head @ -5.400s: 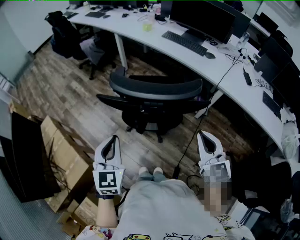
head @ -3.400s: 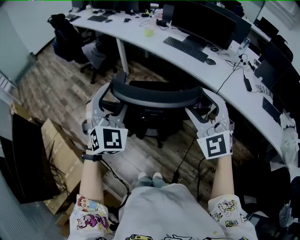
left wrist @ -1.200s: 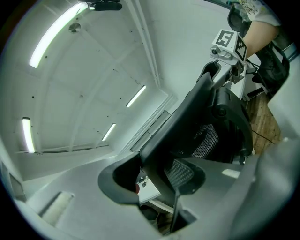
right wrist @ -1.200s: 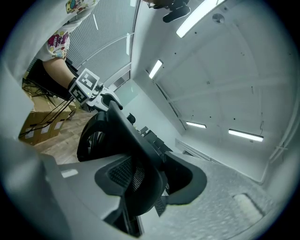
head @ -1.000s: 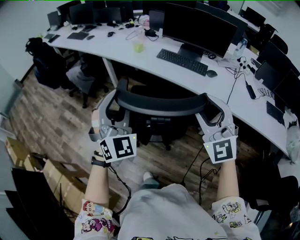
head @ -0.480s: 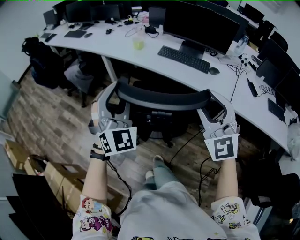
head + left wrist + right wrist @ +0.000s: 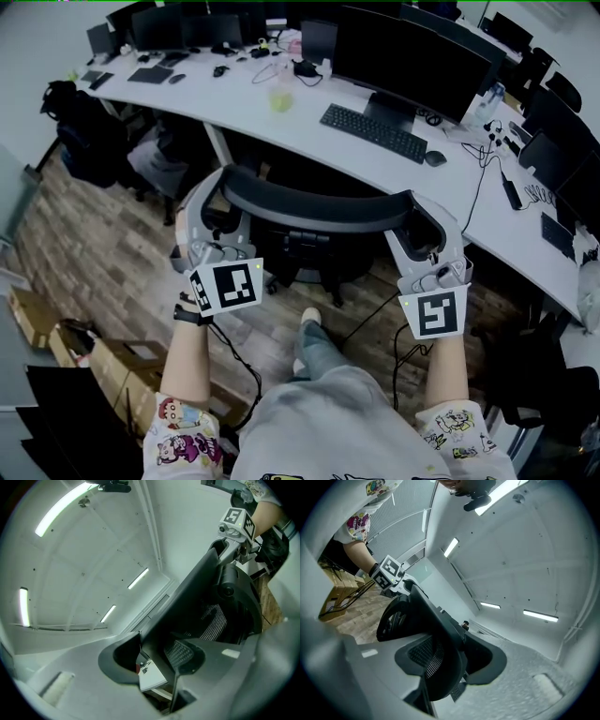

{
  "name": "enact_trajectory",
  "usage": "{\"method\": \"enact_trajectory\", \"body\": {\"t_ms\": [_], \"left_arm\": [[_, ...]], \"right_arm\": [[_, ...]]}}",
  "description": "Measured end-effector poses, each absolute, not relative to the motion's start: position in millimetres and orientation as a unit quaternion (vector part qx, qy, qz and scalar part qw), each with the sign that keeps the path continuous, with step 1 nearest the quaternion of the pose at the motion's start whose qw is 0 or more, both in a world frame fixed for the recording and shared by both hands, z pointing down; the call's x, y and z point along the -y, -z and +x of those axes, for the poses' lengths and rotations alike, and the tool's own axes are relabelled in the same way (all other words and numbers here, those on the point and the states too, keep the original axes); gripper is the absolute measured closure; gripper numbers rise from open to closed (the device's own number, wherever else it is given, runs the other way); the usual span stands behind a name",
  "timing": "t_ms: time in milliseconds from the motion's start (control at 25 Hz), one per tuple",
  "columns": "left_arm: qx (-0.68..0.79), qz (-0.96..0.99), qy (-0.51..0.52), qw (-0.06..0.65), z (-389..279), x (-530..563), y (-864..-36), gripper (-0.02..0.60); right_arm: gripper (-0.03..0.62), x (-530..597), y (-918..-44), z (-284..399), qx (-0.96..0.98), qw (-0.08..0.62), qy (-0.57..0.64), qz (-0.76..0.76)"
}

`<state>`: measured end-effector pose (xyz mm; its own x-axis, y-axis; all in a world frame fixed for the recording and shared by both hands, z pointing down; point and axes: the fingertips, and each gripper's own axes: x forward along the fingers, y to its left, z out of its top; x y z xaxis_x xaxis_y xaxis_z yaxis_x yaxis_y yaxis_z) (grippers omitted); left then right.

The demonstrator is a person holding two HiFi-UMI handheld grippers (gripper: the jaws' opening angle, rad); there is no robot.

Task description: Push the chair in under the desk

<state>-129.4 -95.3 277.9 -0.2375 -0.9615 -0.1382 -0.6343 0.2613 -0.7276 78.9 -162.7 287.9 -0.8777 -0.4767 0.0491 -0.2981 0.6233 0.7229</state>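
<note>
Grips the chair (image 7: 314,251) with both tools at once. Has the left tool (image 7: 214,190) closed to a middling width on the 9 o'clock end of the curved top rail (image 7: 309,208), one pad on each face of the dark rail, with the marker cube trailing toward 6 o'clock over a bare forearm. Has the right tool (image 7: 424,217) clamped the same way on the 3 o'clock end of that rail, cube likewise toward 6 o'clock. From the left gripper view, shows the rail wedged between the grey jaws and running off toward 1 o'clock, with the mesh of the backrest behind it. From the right gripper view, shows the same rail filling the gap and leading off toward 10 o'clock. Places the chair just at 6 o'clock of the near edge of the long white bench (image 7: 272,127), backrest outside that edge, wheeled base on the wood floor (image 7: 103,244); cannot tell how far the seat reaches beneath. Puts a foot (image 7: 309,319) on the floor at 6 o'clock of the base, with a dark cable (image 7: 366,311) beside it. On the bench at 12 to 1 o'clock of the chair, finds a black keyboard (image 7: 373,132), a mouse (image 7: 434,158) and a wide monitor (image 7: 412,52); at 11 o'clock, a pale green cup (image 7: 279,98). Far out at 8 o'clock, leaves cardboard boxes (image 7: 112,361) on the floor.
</note>
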Motion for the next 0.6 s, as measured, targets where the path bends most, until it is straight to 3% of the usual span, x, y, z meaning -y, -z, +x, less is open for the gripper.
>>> {"method": "enact_trajectory", "body": {"t_ms": [600], "left_arm": [[-0.74, -0.541, 0.274, 0.29, -192, 162, -280, 0.417]], "right_arm": [[0.421, 220, -289, 21, 0.89, 0.117, 0.386, 0.213]]}}
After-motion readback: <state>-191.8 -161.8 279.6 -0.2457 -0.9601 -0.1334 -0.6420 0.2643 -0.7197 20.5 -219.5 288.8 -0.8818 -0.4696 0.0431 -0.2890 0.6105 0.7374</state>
